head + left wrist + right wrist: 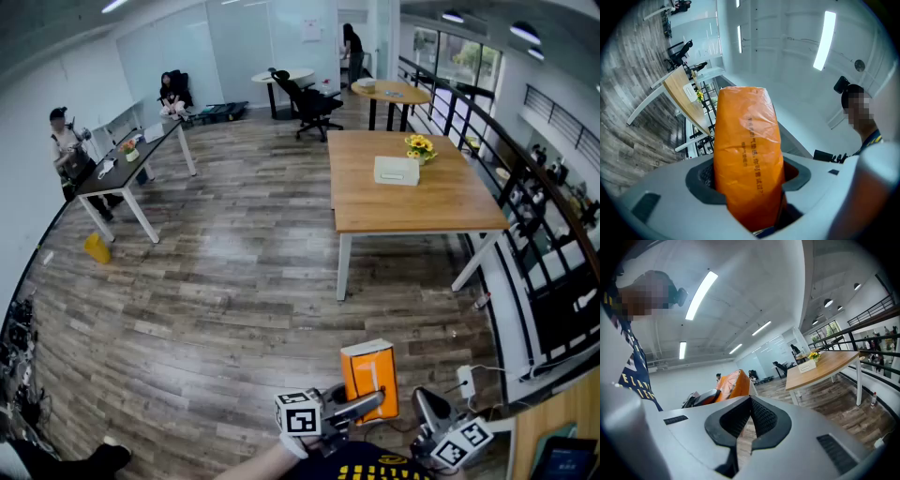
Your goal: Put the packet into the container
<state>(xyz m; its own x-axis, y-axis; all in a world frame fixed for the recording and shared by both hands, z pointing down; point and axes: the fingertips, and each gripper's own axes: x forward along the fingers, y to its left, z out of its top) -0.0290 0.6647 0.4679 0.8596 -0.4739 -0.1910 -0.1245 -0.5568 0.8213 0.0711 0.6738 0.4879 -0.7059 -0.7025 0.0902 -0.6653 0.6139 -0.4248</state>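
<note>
Firmly clamped in the left gripper [361, 405] — orange packet [747, 154], long axis straight out along the jaws; right gripper [749, 420] just beside, pinched shut, empty — container not made out.

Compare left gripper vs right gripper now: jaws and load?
Jaws: the left gripper has its jaws wide apart; the right gripper has its jaws pressed together. Load: the left gripper clamps the orange packet; the right gripper holds nothing. Shared: both carry a marker cube and hover above the floor.
</note>
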